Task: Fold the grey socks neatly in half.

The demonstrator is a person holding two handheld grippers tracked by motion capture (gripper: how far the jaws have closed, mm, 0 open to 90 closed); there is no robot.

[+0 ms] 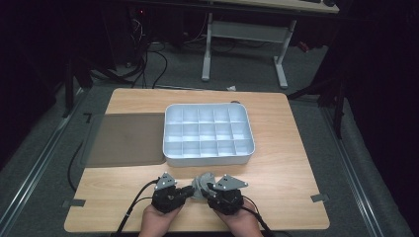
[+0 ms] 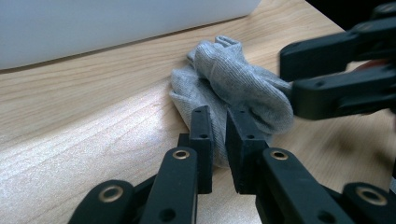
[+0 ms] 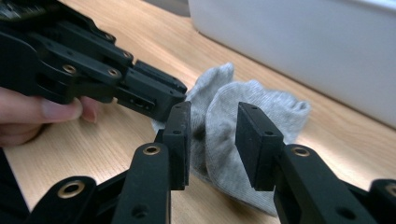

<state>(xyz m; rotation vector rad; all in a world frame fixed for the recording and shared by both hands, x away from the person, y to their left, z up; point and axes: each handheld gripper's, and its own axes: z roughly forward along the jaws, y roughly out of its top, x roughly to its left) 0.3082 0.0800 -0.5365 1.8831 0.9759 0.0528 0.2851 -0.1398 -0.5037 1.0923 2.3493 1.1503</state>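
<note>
Left gripper (image 2: 219,140): jaws pinching grey sock (image 2: 233,84) | right gripper (image 3: 215,144): jaws spread, sock fold between, seemingly unpressed

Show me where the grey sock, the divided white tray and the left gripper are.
grey sock (image 2: 243,88), left gripper view, on its rounded folded bulge.
divided white tray (image 1: 210,160), high view, on its near outer wall.
left gripper (image 2: 219,140), left gripper view, midway between its fingertips, where a fold of sock is pinched.

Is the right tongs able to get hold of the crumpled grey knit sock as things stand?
Probably yes. The right tongs stand open with a fold of the grey knit sock between the jaws, nothing blocking. The left tongs pinch its other edge close beside them.
</note>
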